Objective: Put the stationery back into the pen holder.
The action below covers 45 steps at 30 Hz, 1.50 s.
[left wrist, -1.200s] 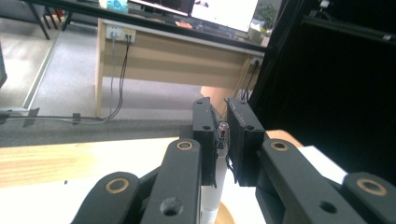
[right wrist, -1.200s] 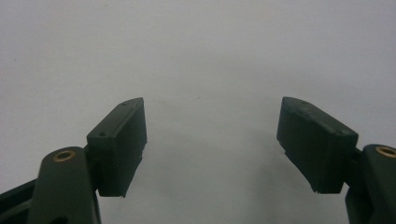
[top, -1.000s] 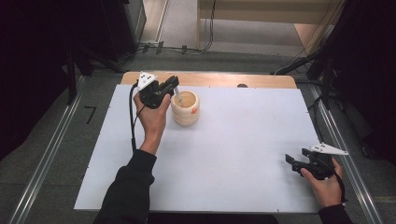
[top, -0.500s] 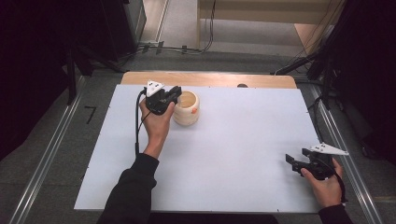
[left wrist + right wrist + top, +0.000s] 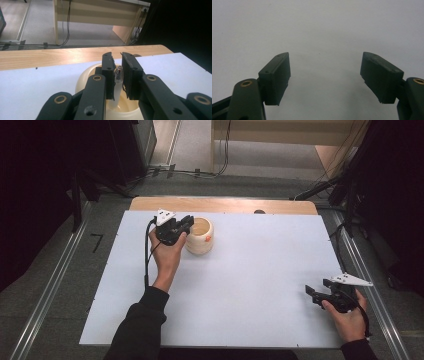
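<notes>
A cream, round cup (image 5: 200, 236) stands on the white tabletop (image 5: 250, 285) at the back left. My left gripper (image 5: 187, 222) reaches over the cup's left rim from a hand held just behind it. In the left gripper view the cup (image 5: 87, 75) lies under the jaws. A thin pale tube (image 5: 118, 75) with dark and red marks near its tip rises out of the cup, and the left gripper (image 5: 117, 62) is shut on it. Near the front right corner, my right gripper (image 5: 310, 295) rests low over the bare table. In its own view the right gripper (image 5: 325, 65) is open with nothing between the jaws.
A wooden strip (image 5: 225, 205) runs along the table's far edge, with floor cables and furniture beyond. Metal rails (image 5: 47, 295) flank the table on both sides. A black cable (image 5: 147, 255) trails from the left gripper along the forearm.
The left hand and gripper have shifted slightly toward me and closer over the cup's rim. The cup and the right gripper have stayed put.
</notes>
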Available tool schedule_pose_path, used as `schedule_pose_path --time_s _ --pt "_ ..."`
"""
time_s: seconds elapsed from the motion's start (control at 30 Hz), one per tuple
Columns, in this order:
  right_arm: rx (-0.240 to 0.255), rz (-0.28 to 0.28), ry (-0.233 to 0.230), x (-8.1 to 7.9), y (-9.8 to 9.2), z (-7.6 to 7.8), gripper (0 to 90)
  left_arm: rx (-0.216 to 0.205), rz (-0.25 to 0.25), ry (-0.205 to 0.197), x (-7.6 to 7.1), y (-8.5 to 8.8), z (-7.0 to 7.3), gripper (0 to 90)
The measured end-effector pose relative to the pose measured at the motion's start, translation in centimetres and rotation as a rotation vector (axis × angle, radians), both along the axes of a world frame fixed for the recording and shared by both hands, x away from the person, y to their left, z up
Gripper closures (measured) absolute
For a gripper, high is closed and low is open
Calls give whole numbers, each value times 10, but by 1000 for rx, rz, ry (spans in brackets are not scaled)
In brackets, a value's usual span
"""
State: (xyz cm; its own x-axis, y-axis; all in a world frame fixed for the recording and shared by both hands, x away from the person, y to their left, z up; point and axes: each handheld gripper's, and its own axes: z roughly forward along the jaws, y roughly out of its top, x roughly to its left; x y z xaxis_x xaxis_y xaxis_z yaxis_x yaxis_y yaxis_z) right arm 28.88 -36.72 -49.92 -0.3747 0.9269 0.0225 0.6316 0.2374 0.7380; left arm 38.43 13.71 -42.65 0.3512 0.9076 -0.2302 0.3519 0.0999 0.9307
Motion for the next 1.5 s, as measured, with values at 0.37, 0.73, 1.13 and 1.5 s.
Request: schedule_pose_path --time_s 0.37,0.73,1.13,1.5 --pt "-1 -1 -1 0 0 0 227 -20 0 5 -2 4 -2 662" --pt "0 0 1 -1 0 0 227 -37 -13 -3 -11 8 1 526" --pt "0 2 1 -1 1 1 227 -34 -34 -9 -29 12 -3 469" --pt "0 -1 2 -1 1 1 227 5 -47 -1 -44 11 -9 390"
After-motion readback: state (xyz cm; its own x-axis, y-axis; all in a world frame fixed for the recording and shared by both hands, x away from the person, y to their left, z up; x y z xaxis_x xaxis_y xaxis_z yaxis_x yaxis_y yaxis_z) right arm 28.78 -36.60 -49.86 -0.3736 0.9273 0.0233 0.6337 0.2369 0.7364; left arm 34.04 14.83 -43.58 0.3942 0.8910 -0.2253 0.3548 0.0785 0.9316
